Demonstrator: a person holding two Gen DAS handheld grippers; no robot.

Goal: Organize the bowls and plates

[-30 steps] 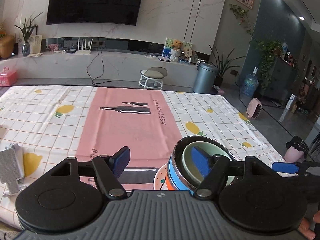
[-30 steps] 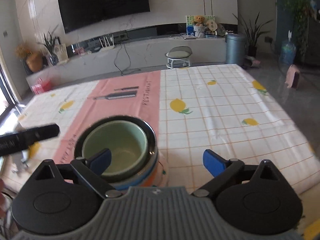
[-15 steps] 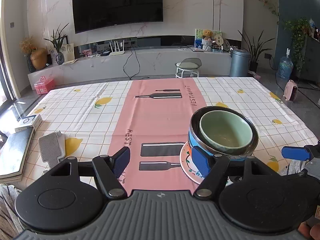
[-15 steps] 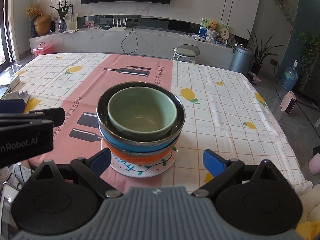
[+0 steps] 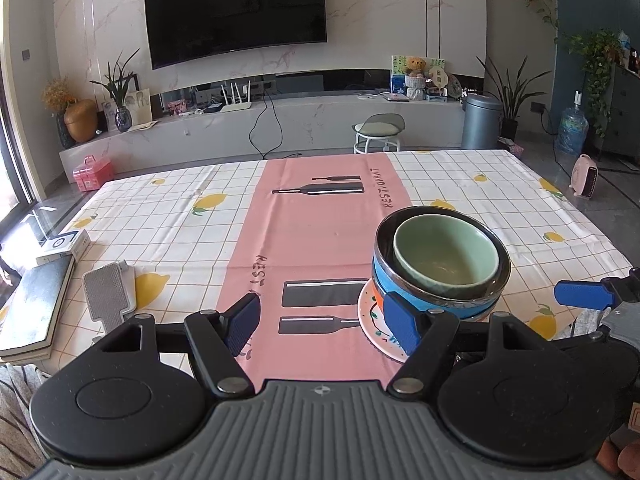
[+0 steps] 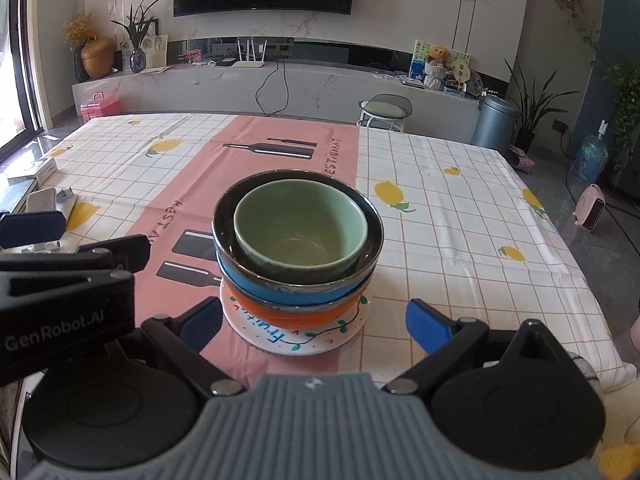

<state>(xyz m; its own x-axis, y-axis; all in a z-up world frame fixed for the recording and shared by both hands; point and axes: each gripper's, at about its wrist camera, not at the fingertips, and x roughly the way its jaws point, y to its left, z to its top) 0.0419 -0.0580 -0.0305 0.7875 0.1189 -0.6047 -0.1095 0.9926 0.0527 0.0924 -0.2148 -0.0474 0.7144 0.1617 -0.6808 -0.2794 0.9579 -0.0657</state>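
Note:
A stack stands near the table's front edge: a green bowl [image 6: 300, 228] nested in a blue steel-rimmed bowl [image 6: 296, 292], over an orange bowl [image 6: 292, 314], on a white patterned plate [image 6: 296, 340]. The same green bowl [image 5: 444, 252], blue bowl [image 5: 436, 300] and plate [image 5: 376, 328] lie right of centre in the left wrist view. My right gripper [image 6: 314, 326] is open just in front of the stack, holding nothing. My left gripper [image 5: 324, 320] is open to the stack's left, its right pad in front of the plate's edge, empty.
A checked lemon tablecloth [image 6: 460, 208] with a pink runner [image 5: 316, 232] covers the table. At the left edge lie a grey brush-like tool [image 5: 106, 292], a dark book [image 5: 32, 308] and a small white box [image 5: 64, 244]. Beyond are a stool [image 5: 378, 132] and a bin [image 5: 480, 120].
Both grippers have drawn back and risen from the stack; a second ago the left gripper's right pad was inside the green bowl. The bowls now sit farther ahead in both views.

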